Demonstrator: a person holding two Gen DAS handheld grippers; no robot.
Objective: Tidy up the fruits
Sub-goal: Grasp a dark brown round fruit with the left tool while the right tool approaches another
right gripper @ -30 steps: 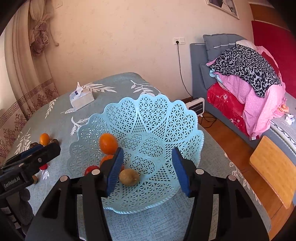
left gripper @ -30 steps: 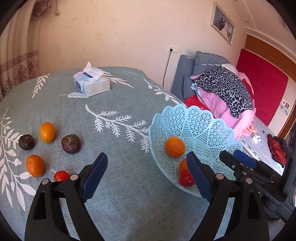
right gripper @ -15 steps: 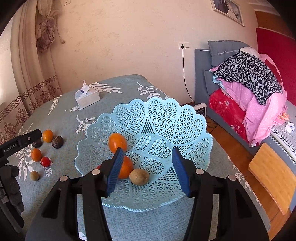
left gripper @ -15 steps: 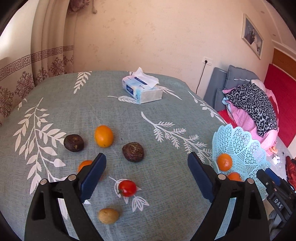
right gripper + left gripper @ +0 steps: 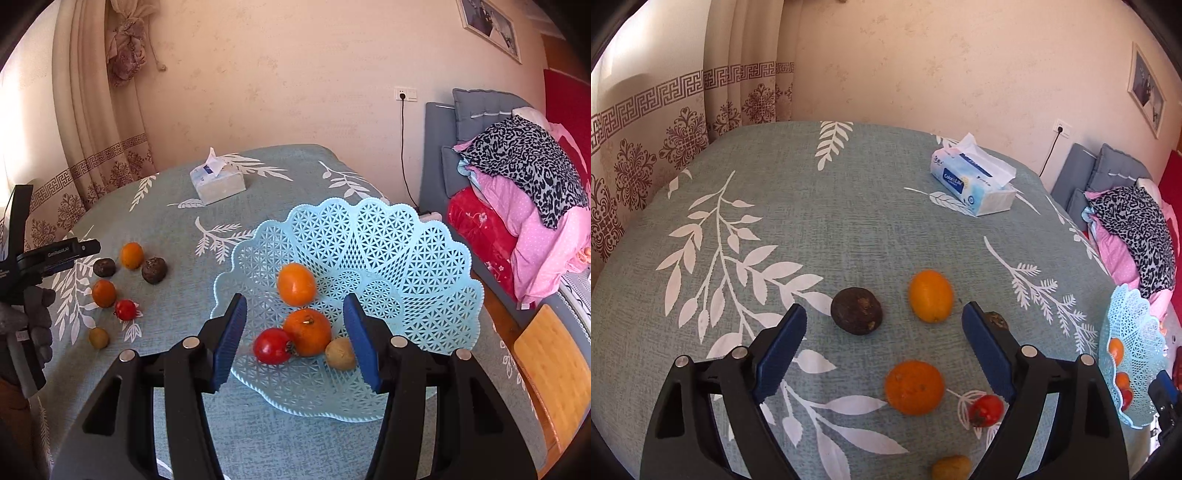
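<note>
My left gripper [image 5: 882,343] hangs above the table, nearer its left edge, fingers spread wide with nothing between the blue pads [image 5: 781,352]. My right gripper [image 5: 293,336] hovers toward the table's right edge, its jaws also parted and holding nothing. From the right wrist view my gloved left hand [image 5: 27,325] shows at the far left, wrapped round the left gripper's handle.
</note>
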